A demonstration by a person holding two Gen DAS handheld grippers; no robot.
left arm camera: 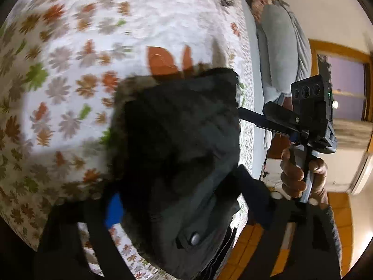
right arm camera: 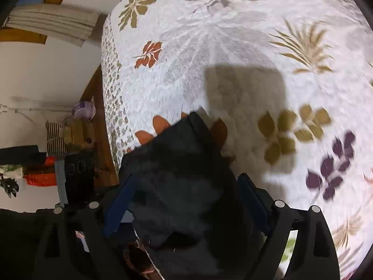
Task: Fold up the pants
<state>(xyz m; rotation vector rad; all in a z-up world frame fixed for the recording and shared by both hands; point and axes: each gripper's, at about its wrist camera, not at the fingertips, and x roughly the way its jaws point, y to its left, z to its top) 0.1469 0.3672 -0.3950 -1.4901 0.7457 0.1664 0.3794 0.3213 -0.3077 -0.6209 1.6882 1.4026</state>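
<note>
Dark pants lie bunched on a bed under a white bedspread printed with leaves and flowers, filling the centre of the left wrist view and running toward 6 o'clock, where a grey button shows on the waistband. The left tool stands with its fingers apart on either side of the cloth, one blue pad at 7 o'clock and the other finger at 5 o'clock; blur hides whether the pads touch the fabric. At 3 o'clock in the same view a hand grips the handle of the right tool, whose tip reaches the pants' edge near the side of the bed. Seen from the right wrist, the right tool's blue fingers are spread wide with the pants heaped between them (contact with the pads cannot be made out). A square shadow falls on the bedspread toward 12 o'clock. Folded beige towels sit at 10 o'clock, beyond the bed's edge.
</note>
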